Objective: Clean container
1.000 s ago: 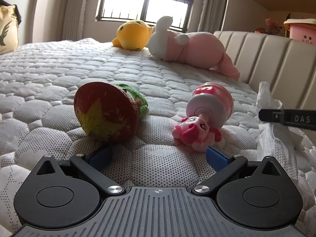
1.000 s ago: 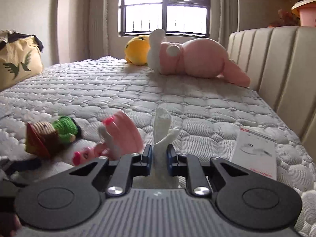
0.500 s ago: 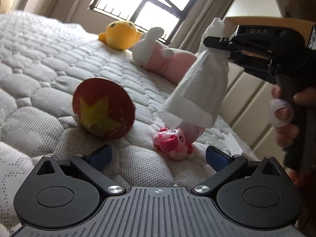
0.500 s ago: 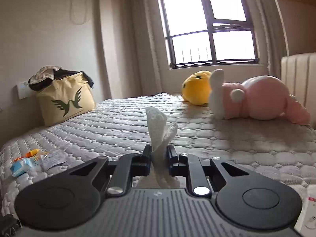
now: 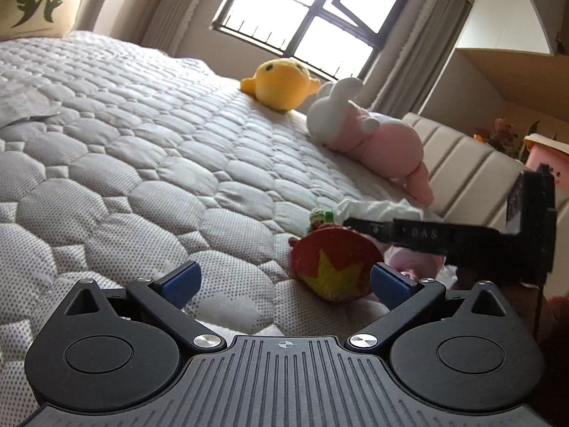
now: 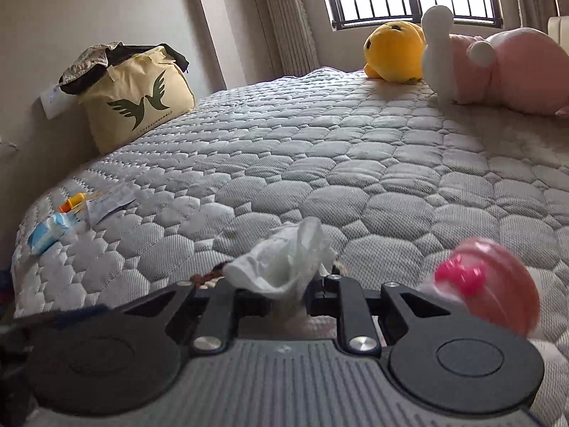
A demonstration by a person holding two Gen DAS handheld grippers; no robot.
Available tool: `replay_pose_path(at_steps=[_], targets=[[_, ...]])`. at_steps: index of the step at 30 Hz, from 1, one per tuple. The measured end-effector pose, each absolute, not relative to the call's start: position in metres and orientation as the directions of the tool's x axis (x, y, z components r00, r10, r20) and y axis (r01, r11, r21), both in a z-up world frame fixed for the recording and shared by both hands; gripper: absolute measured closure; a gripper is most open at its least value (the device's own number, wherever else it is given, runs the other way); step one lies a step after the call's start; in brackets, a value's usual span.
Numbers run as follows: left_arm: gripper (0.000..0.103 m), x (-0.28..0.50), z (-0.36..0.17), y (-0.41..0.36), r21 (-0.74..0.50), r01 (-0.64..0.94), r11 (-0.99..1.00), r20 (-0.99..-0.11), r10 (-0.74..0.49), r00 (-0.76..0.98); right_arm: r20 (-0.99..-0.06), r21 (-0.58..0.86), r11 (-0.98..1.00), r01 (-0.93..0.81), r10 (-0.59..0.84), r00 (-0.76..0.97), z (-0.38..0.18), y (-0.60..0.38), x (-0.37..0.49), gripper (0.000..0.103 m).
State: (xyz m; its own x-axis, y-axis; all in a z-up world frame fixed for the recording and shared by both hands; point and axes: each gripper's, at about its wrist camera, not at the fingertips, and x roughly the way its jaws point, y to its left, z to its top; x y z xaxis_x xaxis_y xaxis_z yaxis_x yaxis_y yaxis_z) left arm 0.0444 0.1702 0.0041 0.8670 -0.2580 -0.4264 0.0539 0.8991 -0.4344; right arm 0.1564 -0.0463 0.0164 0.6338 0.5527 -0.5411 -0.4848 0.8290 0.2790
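Left tongs (image 5: 282, 283): you held them spread wide, blue pads (image 5: 179, 281) apart, nothing between them, low over the quilted bed (image 5: 142, 149).

Right tongs (image 6: 290, 293): you held them pinched narrow on a crumpled white tissue (image 6: 284, 261), which rose between the tips and hid them. In the left wrist view the same tongs (image 5: 359, 223) reached in from the right as a dark bar.

Container (image 6: 487, 284): pink, see-through, with a bright pink part on it; it lay on the bed just right of your right tongs and close to their body. It was blurred, so its shape was hard to read. In the left wrist view only a pink patch (image 5: 414, 261) showed, behind the right blue pad and under the dark bar.

Knitted toy (image 5: 336, 265): red base with a yellow star, green top; it lay on its side just ahead of your left tongs, nearer their right pad, not touching so far as could be told.

Also present: yellow plush (image 6: 394, 51) and pink-and-white plush (image 6: 498, 71) by the window; beige bag with a bird print (image 6: 137, 101) at the wall; blue packet (image 6: 48, 233) and papers (image 6: 106, 201) at the bed's edge, too small to identify.
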Motion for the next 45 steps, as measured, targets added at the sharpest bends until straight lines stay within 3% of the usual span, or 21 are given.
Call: replay_pose_path(at_steps=[8, 12, 15, 19, 26, 29, 35, 42, 43, 44, 45], targets=[[0.000, 0.062, 0.013, 0.124, -0.396, 0.290, 0.871, -0.419, -0.453, 0.787, -0.564, 0.404, 0.763, -0.504, 0.642, 0.520, 0.010, -0.088, 0.092, 0.087], [0.000, 0.069, 0.012, 0.091, -0.139, 0.332, 0.933, -0.466, -0.358, 0.809, -0.566, 0.342, 0.816, -0.466, 0.575, 0.591, 0.010, -0.119, 0.070, 0.089], [0.000, 0.080, 0.008, 0.086, -0.048, 0.310, 0.949, -0.496, -0.292, 0.817, -0.546, 0.313, 0.869, -0.383, 0.495, 0.676, 0.018, -0.148, 0.066, 0.089], [0.000, 0.096, -0.006, 0.086, 0.027, 0.289, 0.957, -0.526, -0.232, 0.818, -0.477, 0.353, 0.858, -0.373, 0.509, 0.717, 0.040, -0.166, 0.070, 0.091], [0.000, 0.100, -0.018, 0.090, 0.037, 0.247, 0.968, -0.541, -0.188, 0.820, -0.352, 0.397, 0.766, -0.505, 0.636, 0.687, 0.089, -0.118, 0.107, 0.091], [0.000, 0.098, -0.019, 0.091, 0.046, 0.226, 0.973, -0.530, -0.168, 0.831, -0.353, 0.412, 0.733, -0.541, 0.676, 0.647, 0.094, -0.087, 0.132, 0.091], [0.000, 0.099, -0.018, 0.106, -0.033, 0.211, 0.977, -0.520, -0.197, 0.831, -0.592, 0.354, 0.812, -0.464, 0.578, 0.562, 0.034, -0.052, 0.159, 0.090], [0.000, 0.098, -0.016, 0.115, -0.085, 0.213, 0.973, -0.511, -0.226, 0.829, -0.673, 0.234, 0.866, -0.442, 0.473, 0.569, 0.013, -0.079, 0.133, 0.088], [0.000, 0.095, -0.016, 0.115, -0.084, 0.212, 0.974, -0.502, -0.225, 0.835, -0.662, 0.189, 0.870, -0.456, 0.456, 0.595, 0.018, -0.081, 0.124, 0.084], [0.000, 0.092, -0.015, 0.116, -0.084, 0.212, 0.974, -0.488, -0.225, 0.843, -0.640, 0.129, 0.872, -0.472, 0.437, 0.632, 0.024, -0.080, 0.116, 0.071], [0.000, 0.089, -0.014, 0.117, -0.086, 0.212, 0.973, -0.470, -0.227, 0.853, -0.607, 0.056, 0.873, -0.484, 0.414, 0.678, 0.031, -0.078, 0.107, 0.065]])
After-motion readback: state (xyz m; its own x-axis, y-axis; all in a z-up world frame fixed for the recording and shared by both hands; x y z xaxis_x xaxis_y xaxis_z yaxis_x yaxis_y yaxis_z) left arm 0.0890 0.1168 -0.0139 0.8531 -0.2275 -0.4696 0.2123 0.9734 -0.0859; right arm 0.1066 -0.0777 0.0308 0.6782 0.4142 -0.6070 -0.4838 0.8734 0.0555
